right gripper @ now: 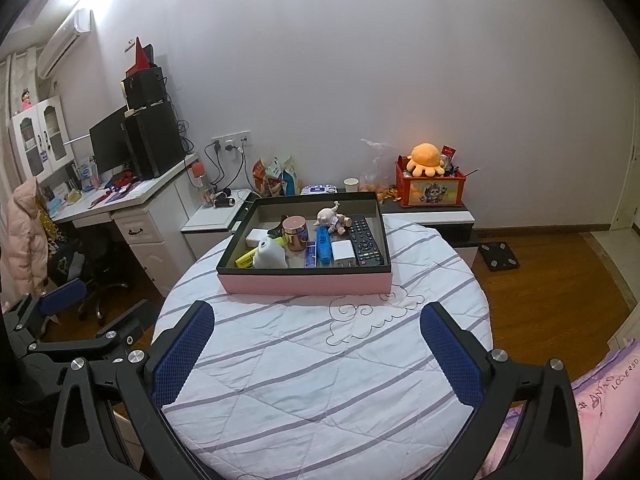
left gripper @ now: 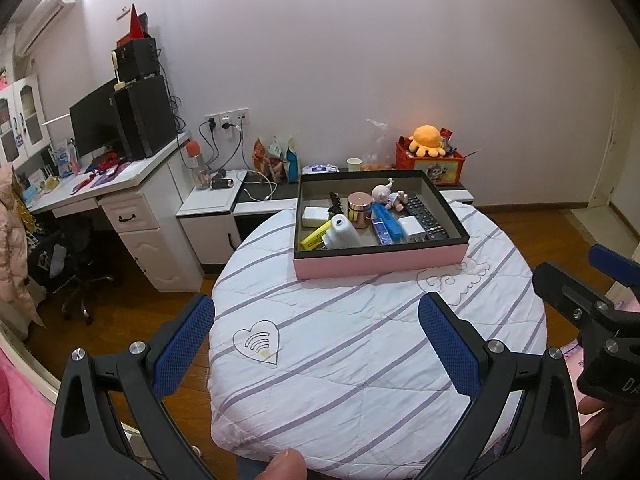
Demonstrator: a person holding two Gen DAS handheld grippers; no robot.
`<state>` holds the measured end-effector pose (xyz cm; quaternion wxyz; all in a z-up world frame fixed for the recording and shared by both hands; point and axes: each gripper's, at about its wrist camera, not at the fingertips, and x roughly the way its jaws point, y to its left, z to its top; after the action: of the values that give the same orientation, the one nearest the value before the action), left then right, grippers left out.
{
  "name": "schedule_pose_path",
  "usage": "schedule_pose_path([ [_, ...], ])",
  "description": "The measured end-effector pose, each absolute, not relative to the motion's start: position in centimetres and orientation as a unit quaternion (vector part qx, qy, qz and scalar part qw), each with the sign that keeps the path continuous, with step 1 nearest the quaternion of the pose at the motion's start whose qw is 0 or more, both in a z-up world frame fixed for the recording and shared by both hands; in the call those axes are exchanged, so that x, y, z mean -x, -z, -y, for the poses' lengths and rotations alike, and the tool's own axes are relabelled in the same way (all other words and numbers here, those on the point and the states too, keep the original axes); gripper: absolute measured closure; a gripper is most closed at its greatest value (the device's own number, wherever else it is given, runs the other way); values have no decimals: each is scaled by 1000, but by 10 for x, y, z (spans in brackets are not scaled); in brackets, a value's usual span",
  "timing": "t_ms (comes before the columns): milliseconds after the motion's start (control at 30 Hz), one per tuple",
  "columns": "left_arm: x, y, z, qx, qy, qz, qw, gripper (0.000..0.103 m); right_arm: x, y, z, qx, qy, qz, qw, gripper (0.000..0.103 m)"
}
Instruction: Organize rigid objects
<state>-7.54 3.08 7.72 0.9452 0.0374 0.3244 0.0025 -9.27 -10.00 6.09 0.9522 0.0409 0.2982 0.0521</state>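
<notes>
Pink tray [right gripper: 304, 283] sits at 12 o'clock on the bench [right gripper: 320, 380], holding remote [right gripper: 364, 242], blue case [right gripper: 324, 250], copper jar [right gripper: 295, 233]. Remote's long axis runs 12–6. Left gripper [left gripper: 316, 344] and right gripper [right gripper: 316, 346]: fingers spread, empty. Fits sorting done, or items awaiting rearrangement.

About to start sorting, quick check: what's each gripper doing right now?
Left gripper: open, holding nothing.
Right gripper: open, holding nothing.

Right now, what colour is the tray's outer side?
Pink, under a black rim; clearest in the right wrist view.
</notes>
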Motion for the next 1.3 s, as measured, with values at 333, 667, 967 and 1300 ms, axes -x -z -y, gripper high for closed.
schedule_pose_path([
  [333,75,-82,-33,-29,5,-326,945,0,94,-62,101,-40,-53,-297,953,0],
  [667,74,-83,-33,-29,5,-325,945,0,93,-63,101,-41,-52,-297,953,0],
  [967,71,-83,-32,-27,11,-328,944,0,91,-64,102,-41,-52,-298,952,0],
  [1300,67,-79,-32,-25,24,-332,943,0,89,-64,104,-41,-52,-299,952,0],
])
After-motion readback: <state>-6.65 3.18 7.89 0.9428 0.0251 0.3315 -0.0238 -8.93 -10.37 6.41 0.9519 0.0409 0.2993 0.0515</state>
